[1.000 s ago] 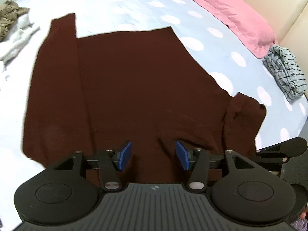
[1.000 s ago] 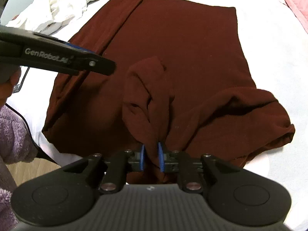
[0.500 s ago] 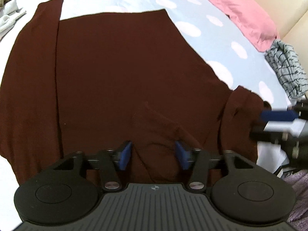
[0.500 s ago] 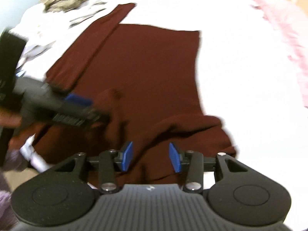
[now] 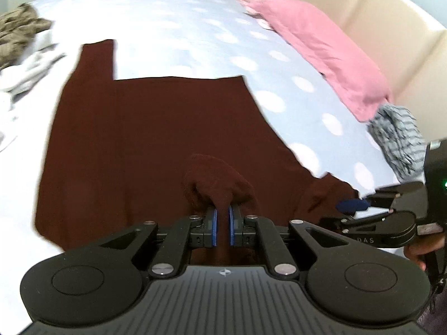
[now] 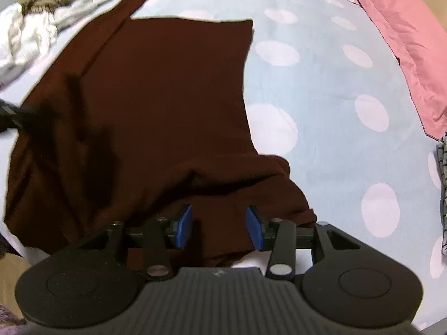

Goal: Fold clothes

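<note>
A dark maroon long-sleeved top (image 5: 156, 128) lies spread on the bed, one sleeve stretched along its left side toward the far end. My left gripper (image 5: 222, 223) is shut on a raised bunch of the top's near edge. My right gripper (image 6: 219, 227) is open and empty, just above a rumpled fold of the same top (image 6: 156, 95) near the bed's front edge. The right gripper also shows at the right of the left wrist view (image 5: 352, 205).
The bed has a pale blue sheet with white dots (image 6: 321, 117). A pink pillow (image 5: 315, 53) lies along the right side by a cream headboard. A striped grey garment (image 5: 399, 136) is bunched at the right. White and camouflage clothes (image 6: 42, 14) are piled at the far left.
My left gripper has shut on a bunch of the top's near edge. My right gripper let go of that bunch, opened and moved right over the rumpled fold.
</note>
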### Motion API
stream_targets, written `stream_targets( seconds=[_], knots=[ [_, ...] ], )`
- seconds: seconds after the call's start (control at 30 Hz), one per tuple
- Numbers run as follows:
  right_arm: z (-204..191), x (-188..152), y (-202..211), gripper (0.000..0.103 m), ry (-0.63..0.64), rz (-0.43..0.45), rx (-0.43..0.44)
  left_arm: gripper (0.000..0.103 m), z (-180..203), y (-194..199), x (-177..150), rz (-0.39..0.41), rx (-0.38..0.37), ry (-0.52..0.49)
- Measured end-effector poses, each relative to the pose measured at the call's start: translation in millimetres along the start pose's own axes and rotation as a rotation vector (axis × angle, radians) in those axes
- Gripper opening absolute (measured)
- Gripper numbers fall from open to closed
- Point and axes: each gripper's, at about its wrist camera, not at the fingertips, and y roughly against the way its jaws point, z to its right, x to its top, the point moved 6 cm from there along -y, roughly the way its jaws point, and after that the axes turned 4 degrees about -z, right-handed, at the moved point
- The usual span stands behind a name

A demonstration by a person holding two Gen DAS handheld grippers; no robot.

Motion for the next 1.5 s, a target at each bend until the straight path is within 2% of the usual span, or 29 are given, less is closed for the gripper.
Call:
stream_targets(
  seconds=[0.2, 0.43, 0.5, 0.53, 0.6, 0.7, 0.8, 0.93, 1.17, 1.4, 1.5],
  knots=[
    [9, -8, -25, 0.047, -0.034, -0.054, 0.009, 0.006, -52, 4, -8, -0.02, 0.091, 0.115],
    [8, -9, -24, 0.047, -0.032, -0.059, 0.014, 0.007, -87, 5, -31, -0.102, 0.077, 0.2],
    [8, -9, -23, 0.047, -0.031, -0.063, 0.015, 0.007, -94, 9, -36, -0.111, 0.15, 0.177],
    [8, -9, -23, 0.047, -0.031, -0.065, 0.015, 0.007, -99, 13, -37, -0.1, 0.216, 0.149],
    [7, -9, -22, 0.047, -0.03, -0.067, 0.015, 0.007, -104, 22, -36, -0.076, 0.289, 0.127],
    [4, -10, -21, 0.048, -0.025, -0.067, 0.011, 0.007, -109, 28, -35, -0.065, 0.243, 0.15],
    [1, -10, -18, 0.048, -0.019, -0.07, 0.005, 0.008, -100, 27, -34, -0.057, 0.219, 0.107],
    [-3, -10, -10, 0.048, -0.015, -0.066, 0.009, 0.024, -77, 24, -31, -0.046, 0.184, 0.007],
    [-11, -1, 23, 0.05, 0.003, -0.002, 0.029, 0.042, -28, -5, -23, -0.043, 0.128, -0.172],
    [-6, 26, 49, 0.053, 0.059, 0.003, -0.005, 0.042, 10, -42, -20, -0.064, 0.088, -0.285],
    [8, 51, 51, 0.054, 0.067, 0.002, -0.014, 0.042, 20, -55, -17, -0.05, 0.073, -0.308]
  ],
)
